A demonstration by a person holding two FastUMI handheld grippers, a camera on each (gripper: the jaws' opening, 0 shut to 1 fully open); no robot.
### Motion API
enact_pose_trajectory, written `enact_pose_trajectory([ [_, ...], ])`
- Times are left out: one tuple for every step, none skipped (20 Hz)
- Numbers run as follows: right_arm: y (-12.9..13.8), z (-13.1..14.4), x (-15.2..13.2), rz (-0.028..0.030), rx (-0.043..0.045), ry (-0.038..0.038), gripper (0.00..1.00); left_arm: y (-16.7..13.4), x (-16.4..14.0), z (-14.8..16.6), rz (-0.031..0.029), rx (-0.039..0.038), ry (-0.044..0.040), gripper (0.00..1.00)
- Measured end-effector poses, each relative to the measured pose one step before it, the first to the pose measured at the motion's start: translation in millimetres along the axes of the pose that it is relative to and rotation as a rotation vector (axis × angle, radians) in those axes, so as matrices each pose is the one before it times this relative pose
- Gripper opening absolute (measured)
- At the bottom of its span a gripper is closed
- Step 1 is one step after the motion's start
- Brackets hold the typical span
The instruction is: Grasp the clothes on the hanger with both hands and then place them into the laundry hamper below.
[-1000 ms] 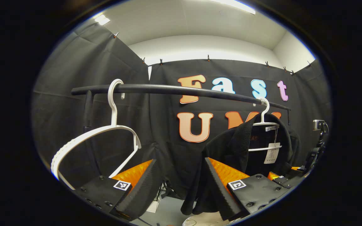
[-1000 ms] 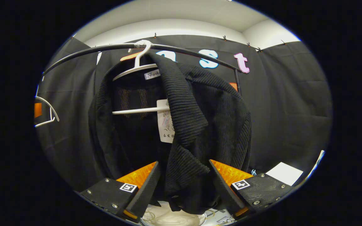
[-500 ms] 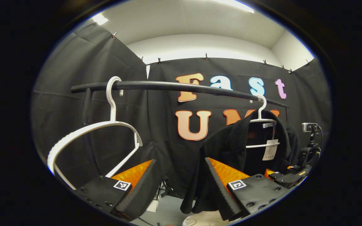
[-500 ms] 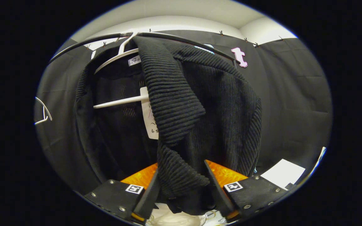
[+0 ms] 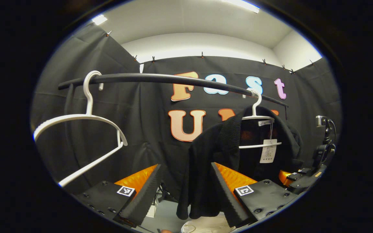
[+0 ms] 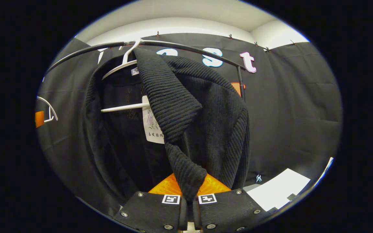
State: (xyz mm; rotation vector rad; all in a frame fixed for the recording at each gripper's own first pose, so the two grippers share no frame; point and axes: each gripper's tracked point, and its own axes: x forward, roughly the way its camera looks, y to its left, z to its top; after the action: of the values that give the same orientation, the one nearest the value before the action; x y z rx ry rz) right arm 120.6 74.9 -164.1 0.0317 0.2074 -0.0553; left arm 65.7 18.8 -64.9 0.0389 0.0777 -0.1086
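Observation:
A black ribbed knit garment (image 5: 212, 152) hangs on a white hanger (image 5: 260, 145) from the black rail (image 5: 173, 78), right of centre in the left gripper view. My left gripper (image 5: 186, 168) is open just in front of it. The garment's hanging front edge lies between the fingers and touches neither. A pale part of the hamper (image 5: 202, 227) shows below. In the right gripper view the garment (image 6: 212, 110) is close up on its hanger (image 6: 121, 107). My right gripper (image 6: 189, 185) is shut on its ribbed front edge. That gripper (image 5: 298, 176) also shows at the garment's far side.
An empty white hanger (image 5: 83, 118) hangs at the rail's left end. A paper tag (image 6: 152, 126) dangles inside the garment. A small camera on a stand (image 5: 322, 121) is at the far right. A white sheet (image 6: 277, 191) lies low beyond the garment.
My right gripper went forward around the ribbed front edge and shut on it. My left gripper, still open, has swung toward the garment, whose edge now hangs between its fingers.

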Motion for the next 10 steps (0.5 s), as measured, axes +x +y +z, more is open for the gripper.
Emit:
enact_pose_trajectory([
  [-3.29, 0.67, -5.88, 0.00444, -0.00577, -0.00076, 0.05, -8.66, 3.18, -4.17, -0.01408, -0.00289, 0.00261, 1.00],
  [-3.07, 1.96, -4.35, 0.00419, -0.00131, -0.00007, 0.04, -9.36, 3.19, -4.20, -0.01823, -0.00301, 0.00658, 1.00],
  [-1.78, 1.59, -3.49, 0.00798, 0.00126, 0.00510, 0.04, -10.86, 3.98, -5.39, -0.02213, -0.00248, 0.00553, 1.00],
  [-1.60, 0.60, -2.83, 0.00945, -0.00023, 0.00868, 0.03, -9.79, 4.24, -4.55, -0.01683, -0.00392, 0.00389, 0.93],
  [-2.85, 0.99, -3.95, 0.00590, -0.00324, 0.00478, 0.03, -7.99, 4.70, -5.40, -0.01292, -0.00692, 0.00546, 0.93],
  [-3.86, 1.88, -3.53, 0.00164, -0.00275, -0.00041, 0.03, -9.22, 6.00, -6.40, -0.01276, -0.01006, 0.00678, 0.93],
  [-3.02, 2.69, -2.56, 0.00204, -0.00231, -0.00291, 0.03, -8.08, 4.23, -7.38, -0.00974, -0.01080, 0.01066, 0.96],
  [-2.47, 2.55, -2.29, 0.00334, 0.00044, -0.00063, 0.02, -6.12, 5.07, -8.30, -0.00654, -0.01040, 0.01348, 0.95],
  [-2.31, 2.14, -2.56, 0.00355, 0.00391, 0.00012, 0.02, -4.76, 3.08, -6.92, -0.00269, -0.01067, 0.01134, 0.93],
  [-1.77, 1.17, -2.92, 0.00406, 0.00461, 0.00178, 0.03, -4.18, 3.78, -4.75, -0.00284, -0.00886, -0.00005, 0.96],
])
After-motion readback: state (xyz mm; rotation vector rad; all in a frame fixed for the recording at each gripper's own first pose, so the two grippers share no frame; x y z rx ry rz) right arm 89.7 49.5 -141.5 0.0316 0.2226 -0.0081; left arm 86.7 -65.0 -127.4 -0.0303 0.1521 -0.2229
